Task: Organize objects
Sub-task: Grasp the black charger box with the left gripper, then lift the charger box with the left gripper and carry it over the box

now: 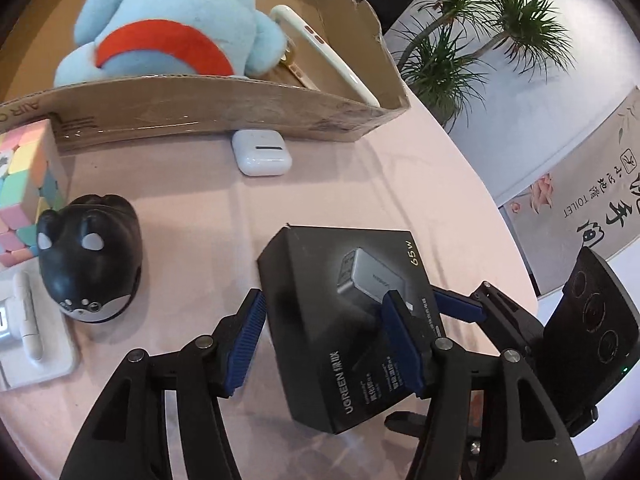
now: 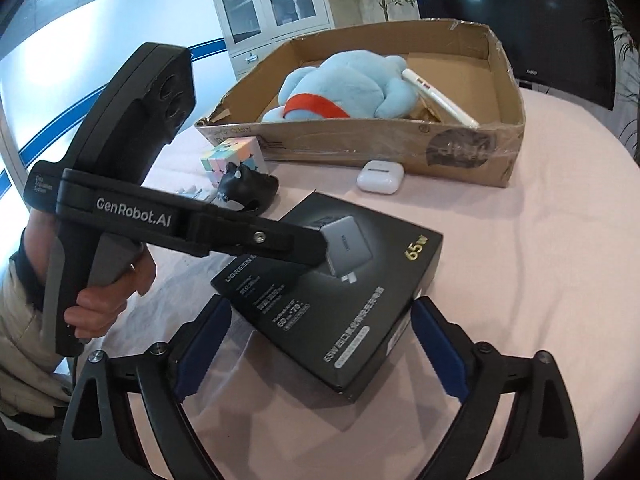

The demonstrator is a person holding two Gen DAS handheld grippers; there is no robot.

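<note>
A black UGREEN charger box (image 1: pixel 340 320) hangs tilted above the pink tablecloth. My left gripper (image 1: pixel 324 340) is shut on it, one blue pad against its underside edge and the other on its printed top. In the right wrist view the same charger box (image 2: pixel 340 300) lies between the wide-spread fingers of my right gripper (image 2: pixel 322 350), which is open, with a gap at the left pad. The left gripper's finger (image 2: pixel 280 240) reaches over the box from the left. One right fingertip (image 1: pixel 456 306) shows beside the box.
A cardboard box (image 1: pixel 224 112) (image 2: pixel 360 140) at the back holds a blue plush (image 1: pixel 168 28) and a white-cased phone (image 1: pixel 332 52). A white earbud case (image 1: pixel 262 152), a pastel cube (image 1: pixel 24 184), a black animal toy (image 1: pixel 92 256) and a white socket block (image 1: pixel 32 340) lie around. A hand (image 2: pixel 108 296) holds the left gripper.
</note>
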